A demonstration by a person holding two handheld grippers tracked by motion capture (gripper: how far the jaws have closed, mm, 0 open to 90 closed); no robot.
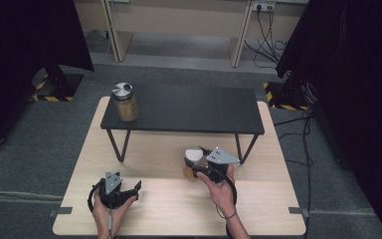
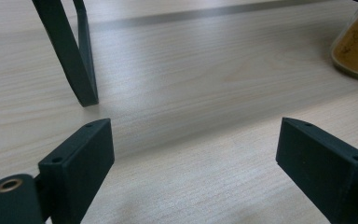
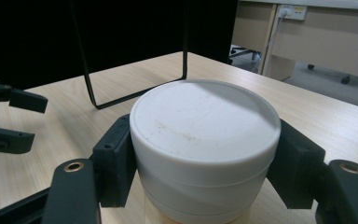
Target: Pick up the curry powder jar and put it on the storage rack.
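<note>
A jar with a white lid (image 1: 194, 154) and amber contents stands on the wooden table (image 1: 179, 211), in front of the black shelf (image 1: 189, 109). My right gripper (image 1: 197, 163) is shut on it, and in the right gripper view both pads (image 3: 116, 158) press on the sides of the white lid (image 3: 205, 121). My left gripper (image 1: 129, 191) rests low at the table's front left, open, with bare wood between its jaws (image 2: 198, 158). The jar's amber base (image 2: 356, 46) shows far right in the left gripper view.
A second jar (image 1: 124, 102) with a silver lid stands on the left end of the black shelf. A black wire leg of the shelf (image 2: 74, 60) is close ahead of the left gripper. Dark curtains hang at both sides, and desks stand beyond.
</note>
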